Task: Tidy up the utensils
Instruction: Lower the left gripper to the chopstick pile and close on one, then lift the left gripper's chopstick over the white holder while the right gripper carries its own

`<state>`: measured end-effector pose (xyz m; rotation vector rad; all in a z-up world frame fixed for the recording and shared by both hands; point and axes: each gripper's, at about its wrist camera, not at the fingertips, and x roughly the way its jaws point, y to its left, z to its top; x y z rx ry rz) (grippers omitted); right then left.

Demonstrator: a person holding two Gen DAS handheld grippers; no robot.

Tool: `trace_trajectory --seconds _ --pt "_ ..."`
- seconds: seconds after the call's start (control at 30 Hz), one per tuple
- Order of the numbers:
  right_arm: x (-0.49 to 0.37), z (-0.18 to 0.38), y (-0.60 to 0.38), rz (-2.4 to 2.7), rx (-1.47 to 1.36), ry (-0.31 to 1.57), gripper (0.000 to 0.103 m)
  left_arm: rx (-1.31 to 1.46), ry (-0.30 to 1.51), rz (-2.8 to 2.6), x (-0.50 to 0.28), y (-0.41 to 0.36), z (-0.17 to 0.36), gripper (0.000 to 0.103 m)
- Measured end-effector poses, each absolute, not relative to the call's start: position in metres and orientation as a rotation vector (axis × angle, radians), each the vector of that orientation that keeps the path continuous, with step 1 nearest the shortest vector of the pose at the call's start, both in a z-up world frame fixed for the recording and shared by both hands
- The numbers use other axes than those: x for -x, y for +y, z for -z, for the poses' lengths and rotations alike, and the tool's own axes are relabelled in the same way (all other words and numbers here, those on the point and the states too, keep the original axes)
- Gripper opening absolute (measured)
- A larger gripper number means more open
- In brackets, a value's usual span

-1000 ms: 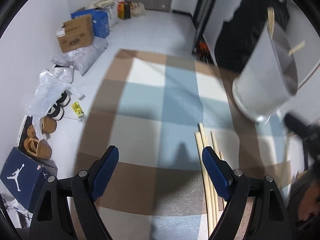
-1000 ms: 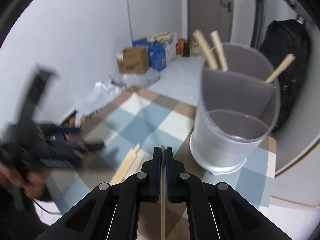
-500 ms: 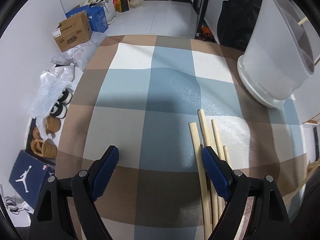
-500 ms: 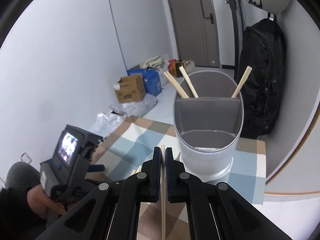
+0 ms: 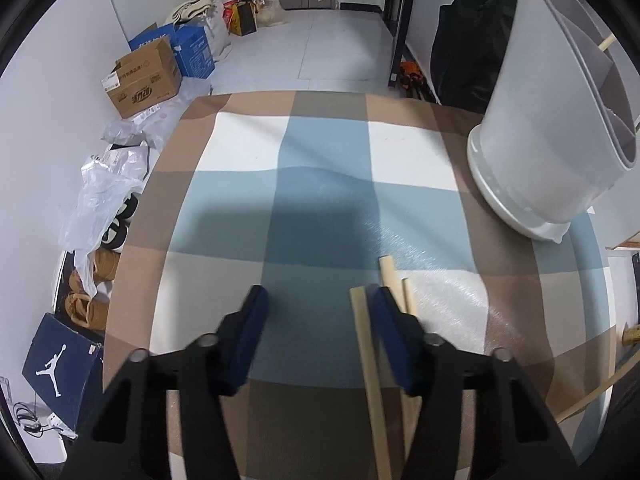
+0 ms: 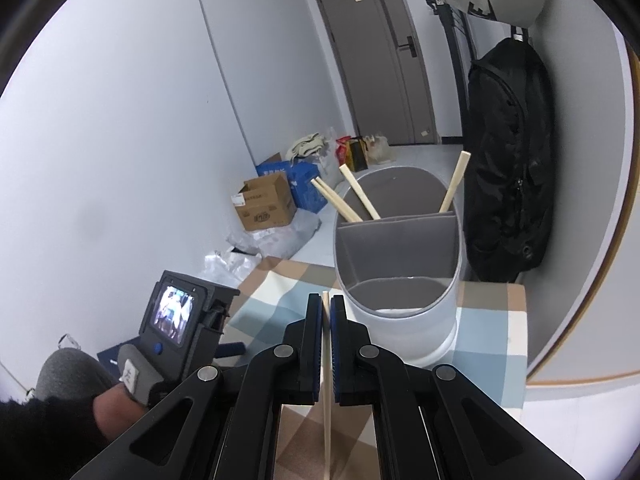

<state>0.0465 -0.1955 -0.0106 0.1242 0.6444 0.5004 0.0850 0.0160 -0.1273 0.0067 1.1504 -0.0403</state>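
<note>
Wooden chopsticks (image 5: 370, 364) lie on the checked tablecloth (image 5: 320, 200). My left gripper (image 5: 318, 304) is open low over them; one chopstick lies between the fingers beside the right pad (image 5: 390, 332), others run under it. My right gripper (image 6: 327, 314) is shut on a single chopstick (image 6: 327, 380) and holds it in front of the grey divided utensil holder (image 6: 400, 276), which shows at the right in the left wrist view (image 5: 548, 128). Three chopsticks (image 6: 352, 198) stand in its far compartment.
A black backpack (image 6: 508, 184) hangs behind the holder. Cardboard boxes (image 5: 142, 80), plastic bags (image 5: 104, 184), shoes and a shoe box (image 5: 60, 364) lie on the floor left of the table. The left gripper's body and hand (image 6: 160, 344) are at the right gripper's left.
My left gripper has dropped lower and narrowed onto the chopsticks on the cloth. My right gripper has risen and backed off a little, still holding its chopstick before the holder.
</note>
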Motion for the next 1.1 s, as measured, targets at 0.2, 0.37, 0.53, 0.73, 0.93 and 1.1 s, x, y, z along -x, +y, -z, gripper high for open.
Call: trace_trajectory --seconds 0.2,0.37,0.53,0.73,0.93,1.1 --pt "-0.044 0.007 -0.204 -0.494 -0.148 0.635 0.003 0.0 1.134 0.045 -0.083 0.014 0.127 0.027" --pt "-0.042 0.006 -0.206 -0.486 -0.15 0.629 0.003 0.057 1.131 0.055 -0.085 0.016 0.126 0.003" --pt "-0.041 0.006 -0.208 -0.472 -0.149 0.625 0.003 0.126 1.114 0.05 -0.084 0.022 0.122 0.003" --pt "-0.04 0.004 -0.207 -0.464 -0.149 0.613 0.003 0.198 0.991 0.041 -0.073 0.032 0.095 0.003" --pt "-0.033 0.0 -0.205 -0.46 -0.134 0.585 0.003 0.255 0.867 0.046 -0.059 0.041 0.069 0.003" --pt "-0.026 -0.003 -0.207 -0.45 -0.146 0.573 0.003 0.308 0.742 0.091 -0.048 0.052 0.048 0.003"
